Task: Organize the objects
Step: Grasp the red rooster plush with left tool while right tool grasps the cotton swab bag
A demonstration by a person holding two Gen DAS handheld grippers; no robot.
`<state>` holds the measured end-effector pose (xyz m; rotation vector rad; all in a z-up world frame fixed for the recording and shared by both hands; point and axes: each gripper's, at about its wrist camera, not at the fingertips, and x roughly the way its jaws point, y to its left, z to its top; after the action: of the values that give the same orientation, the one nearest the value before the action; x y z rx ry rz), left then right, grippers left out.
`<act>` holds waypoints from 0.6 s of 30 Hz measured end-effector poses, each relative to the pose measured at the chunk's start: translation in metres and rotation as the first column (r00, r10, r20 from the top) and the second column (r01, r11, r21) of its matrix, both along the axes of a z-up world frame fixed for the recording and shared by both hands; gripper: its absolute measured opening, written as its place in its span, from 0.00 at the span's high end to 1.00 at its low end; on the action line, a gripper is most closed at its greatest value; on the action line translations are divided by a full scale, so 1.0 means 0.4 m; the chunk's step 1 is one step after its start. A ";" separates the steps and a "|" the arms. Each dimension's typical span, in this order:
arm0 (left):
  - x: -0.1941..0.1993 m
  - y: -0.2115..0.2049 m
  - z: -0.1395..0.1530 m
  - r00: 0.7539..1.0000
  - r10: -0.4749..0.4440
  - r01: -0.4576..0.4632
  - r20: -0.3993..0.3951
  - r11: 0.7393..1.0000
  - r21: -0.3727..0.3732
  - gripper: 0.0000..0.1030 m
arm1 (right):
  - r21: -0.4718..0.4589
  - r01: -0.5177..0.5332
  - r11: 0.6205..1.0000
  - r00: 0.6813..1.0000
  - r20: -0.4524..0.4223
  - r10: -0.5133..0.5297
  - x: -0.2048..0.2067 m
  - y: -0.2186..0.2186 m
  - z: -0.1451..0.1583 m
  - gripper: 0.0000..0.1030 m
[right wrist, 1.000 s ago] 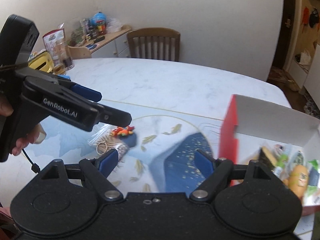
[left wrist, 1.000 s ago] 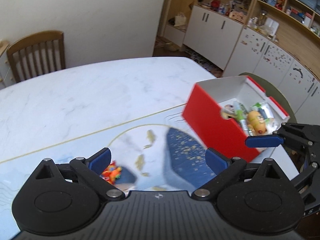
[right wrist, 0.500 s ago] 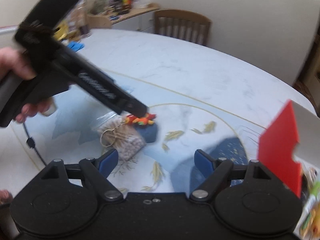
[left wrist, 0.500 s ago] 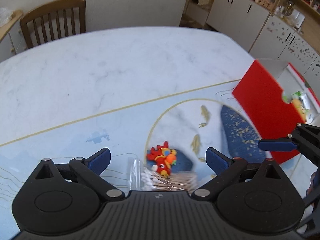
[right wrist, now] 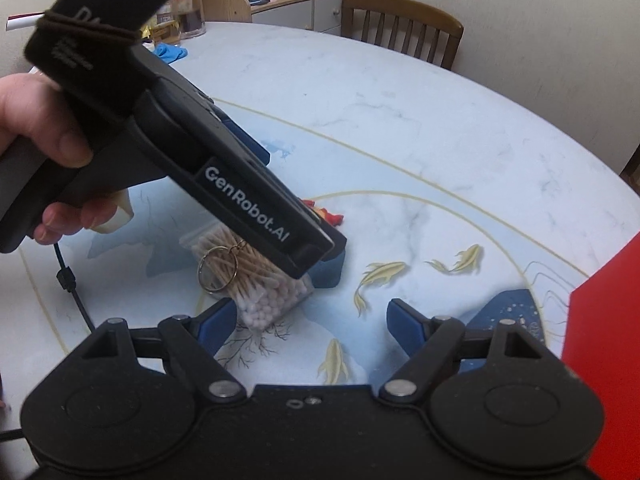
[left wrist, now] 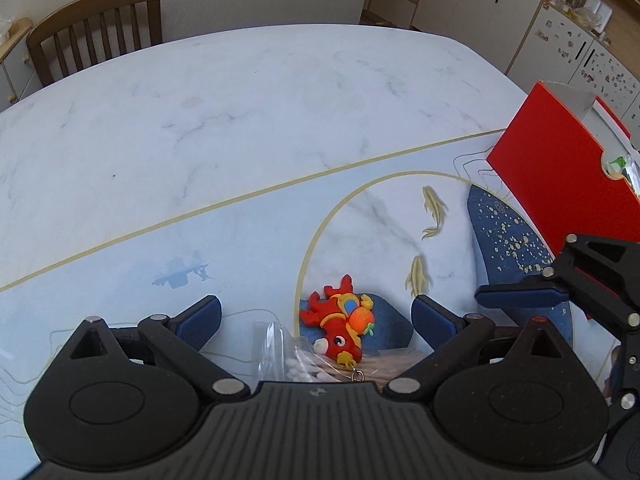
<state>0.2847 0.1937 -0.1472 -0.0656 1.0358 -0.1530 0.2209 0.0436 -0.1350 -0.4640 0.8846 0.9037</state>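
The left claw (left wrist: 316, 314) has dropped low over the desk (left wrist: 240, 120) since a second ago, when it hung higher with the red box (left wrist: 560, 184) filling its right side. Now the red fish keychain (left wrist: 340, 328) sits between its spread blue pads, nearer the 5 o'clock one, and touches neither. The toy lies on a clear bag of cotton swabs (right wrist: 256, 280), its metal ring (right wrist: 218, 274) resting across the swab sticks.

The box has slid out to 2 o'clock in the left wrist view, well apart from the toy, with packets just showing through its cut-out. In the right wrist view the left tool reaches in from 10 o'clock and covers most of the keychain.

The right claw (right wrist: 308, 320) is also spread, holding nothing, and hangs near the bag, its left pad just beside the swab tips.

The shift suggests the pick-up of the next item is about to start, probably the keychain or the bag under it, with the box as the likely home. Because the toy rests on slippery plastic, pinching one may drag the other.
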 end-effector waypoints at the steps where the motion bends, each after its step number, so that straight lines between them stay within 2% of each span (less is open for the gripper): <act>1: 0.000 0.000 -0.002 1.000 -0.003 0.003 0.001 1.000 0.001 0.02 | 0.000 -0.004 1.000 1.000 -0.003 0.004 -0.001 0.001 -0.004 0.21; 5: -0.002 -0.002 -0.006 1.000 -0.009 0.009 0.015 1.000 0.020 0.06 | 0.001 -0.020 1.000 1.000 -0.003 0.020 -0.004 0.009 -0.016 0.21; 7: -0.003 -0.001 -0.010 1.000 -0.001 0.001 0.017 1.000 0.023 0.18 | 0.007 -0.021 1.000 1.000 -0.007 0.021 -0.003 0.012 -0.022 0.22; 11: -0.007 -0.007 -0.011 0.999 -0.017 0.015 0.035 0.999 0.036 0.26 | -0.001 -0.025 1.000 1.000 0.006 0.025 -0.004 0.020 -0.031 0.25; 15: -0.017 -0.008 -0.008 0.998 -0.046 0.045 0.052 0.999 0.023 0.38 | 0.013 -0.030 0.999 1.000 0.002 0.030 0.000 0.027 -0.032 0.30; 18: -0.026 -0.013 -0.007 0.995 -0.073 0.072 0.062 0.997 0.024 0.55 | 0.021 -0.048 0.999 0.999 0.003 0.048 -0.001 0.037 -0.030 0.36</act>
<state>0.2743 0.1885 -0.1499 -0.0032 0.9769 -0.2085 0.2204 0.0582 -0.1469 -0.4699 0.8644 0.9552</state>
